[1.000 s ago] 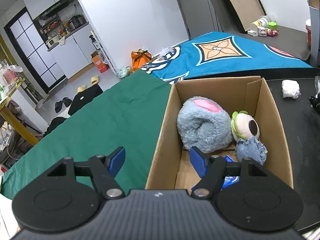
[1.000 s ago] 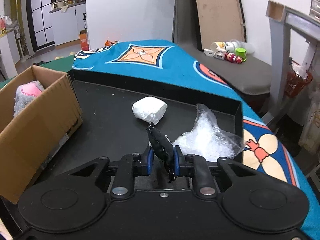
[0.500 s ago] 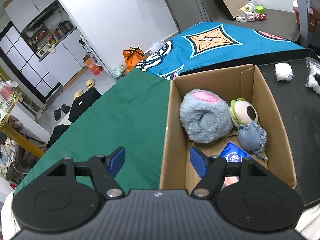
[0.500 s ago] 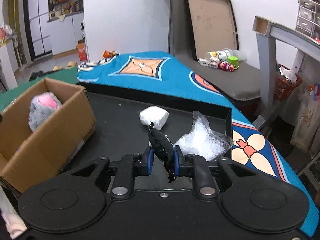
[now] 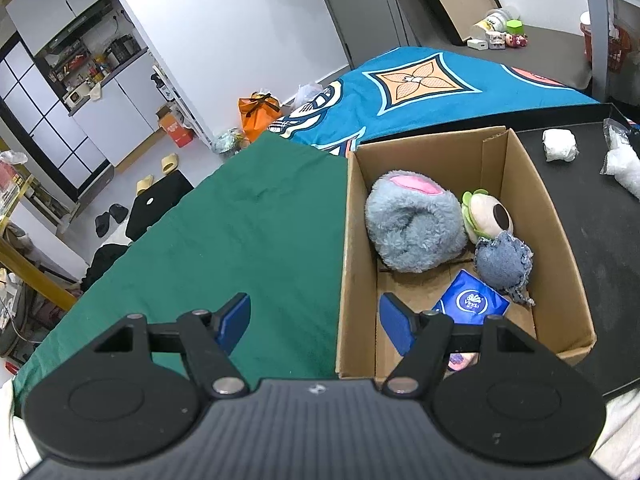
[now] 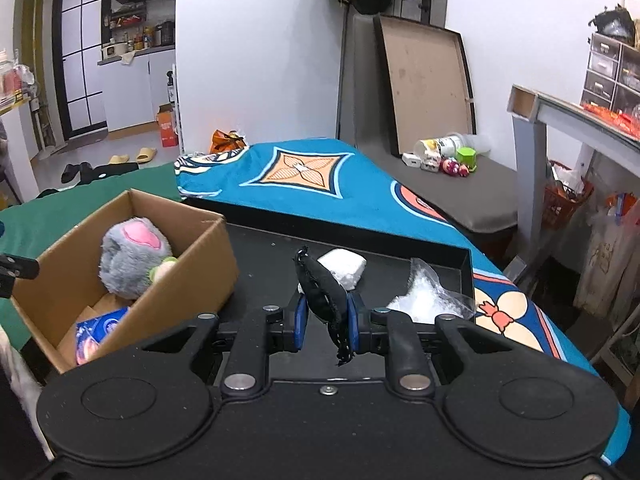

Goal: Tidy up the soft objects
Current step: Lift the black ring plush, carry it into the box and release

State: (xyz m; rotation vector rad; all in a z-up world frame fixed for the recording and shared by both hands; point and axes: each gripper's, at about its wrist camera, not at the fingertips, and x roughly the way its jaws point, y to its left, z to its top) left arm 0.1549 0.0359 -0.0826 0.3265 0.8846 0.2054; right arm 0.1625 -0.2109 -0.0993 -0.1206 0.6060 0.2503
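Right gripper (image 6: 327,322): jaws drawn in close on a limp black cloth piece (image 6: 320,288), pinched near its middle. One end stands up above the pads, a frayed tail hangs below. What the piece is exactly, cannot tell. It is held clear above the black tray (image 6: 272,240).

Left gripper (image 5: 315,316): jaws wide apart, nothing between them. It hangs over the near left wall of the cardboard box (image 5: 552,216), one pad over the green cloth (image 5: 248,216), the other over the box interior.

Box sits on the tray's left part, touching the green cloth edge. Inside: grey plush with pink patch (image 5: 412,228), a small cream and green plush toy (image 5: 486,216) just beside it, a frayed denim pouch (image 5: 502,264) touching that, and a blue tissue pack (image 5: 474,304) flat on the floor. Something pink lies at the near end, mostly hidden.

Left on the tray, right of the box: a white wrapped wad (image 6: 342,266) and a clear bag of white filling (image 6: 424,300), near each other.

Judgement: the cloth is in carry, box next.

Risks:
- Grip is on thin, floppy fabric; a quick swing could let it slip out short of the box.
- The hanging tail may catch the box's right wall and drag or tip the light box.
- The two grippers could meet over the opening.
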